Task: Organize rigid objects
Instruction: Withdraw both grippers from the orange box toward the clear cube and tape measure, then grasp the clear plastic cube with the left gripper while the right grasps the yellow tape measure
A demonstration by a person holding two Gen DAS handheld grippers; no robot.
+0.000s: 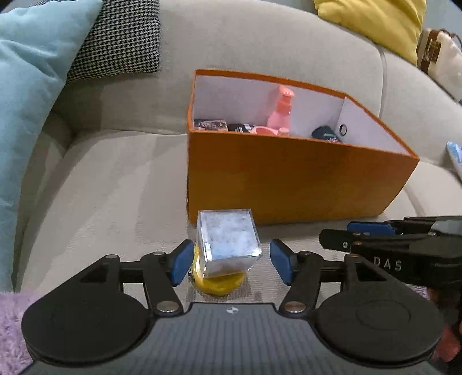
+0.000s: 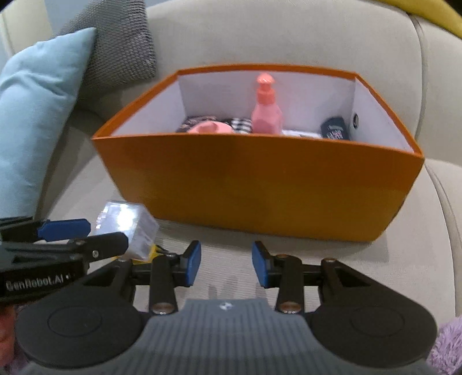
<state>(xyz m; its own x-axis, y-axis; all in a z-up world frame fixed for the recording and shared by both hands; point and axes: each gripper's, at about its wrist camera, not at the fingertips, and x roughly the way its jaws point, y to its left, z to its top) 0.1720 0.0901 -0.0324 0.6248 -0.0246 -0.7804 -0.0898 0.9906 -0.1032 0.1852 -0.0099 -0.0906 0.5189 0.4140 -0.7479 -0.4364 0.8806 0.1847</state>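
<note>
blue-padded left gripper [image 1: 228,264] agape around clear cube [image 1: 228,241]

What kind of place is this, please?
Most likely a living room at home: everything rests on a beige sofa with a light blue cushion and a yellow cushion, and an orange box of household items stands on the seat.

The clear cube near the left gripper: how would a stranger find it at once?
Find the orange box on the beige sofa. Before its front corner, between the open left gripper fingers, lies the clear plastic cube, tilted on a yellow object. Only it is transparent, with whitish-blue contents.
</note>
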